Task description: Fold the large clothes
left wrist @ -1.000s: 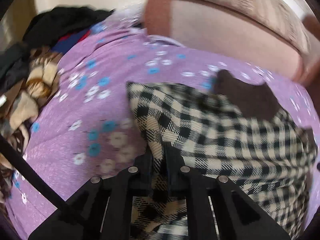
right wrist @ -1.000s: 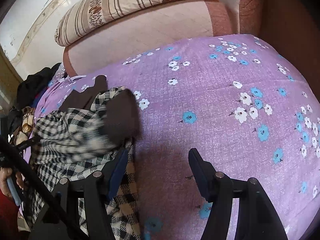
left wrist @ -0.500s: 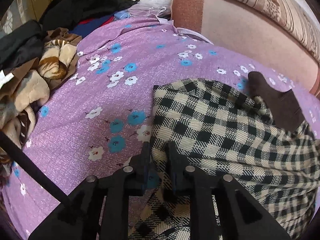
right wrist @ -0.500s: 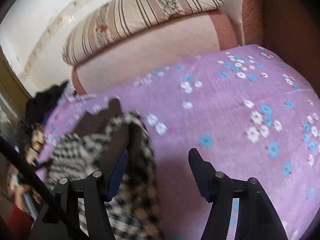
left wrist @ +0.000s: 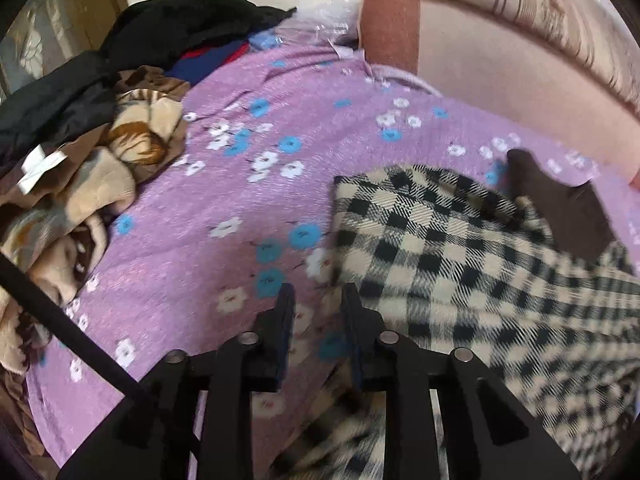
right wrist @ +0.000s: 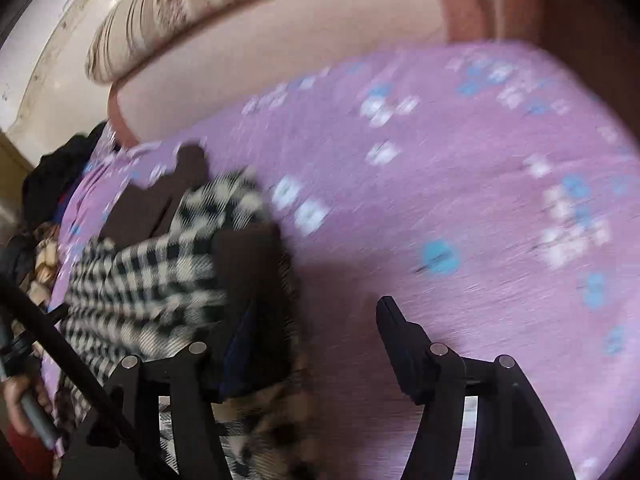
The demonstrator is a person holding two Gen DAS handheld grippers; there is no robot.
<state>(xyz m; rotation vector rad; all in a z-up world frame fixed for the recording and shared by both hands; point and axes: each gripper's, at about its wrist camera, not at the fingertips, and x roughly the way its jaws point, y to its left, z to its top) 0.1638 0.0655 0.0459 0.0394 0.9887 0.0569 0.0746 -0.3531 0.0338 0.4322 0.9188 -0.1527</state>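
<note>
— So how far along is the coat?
— Partly folded, I'd judge: it lies bunched on the bed, its brown lining turned out on the side toward the headboard. Squaring and further folds remain.
— And the tongs?
— Left tongs are opening just beside the coat's edge, nothing between them. Right tongs gape, gripping nothing.
— Anything unclear?
— Blur hides the folds; the coat's near end is cut off.
</note>
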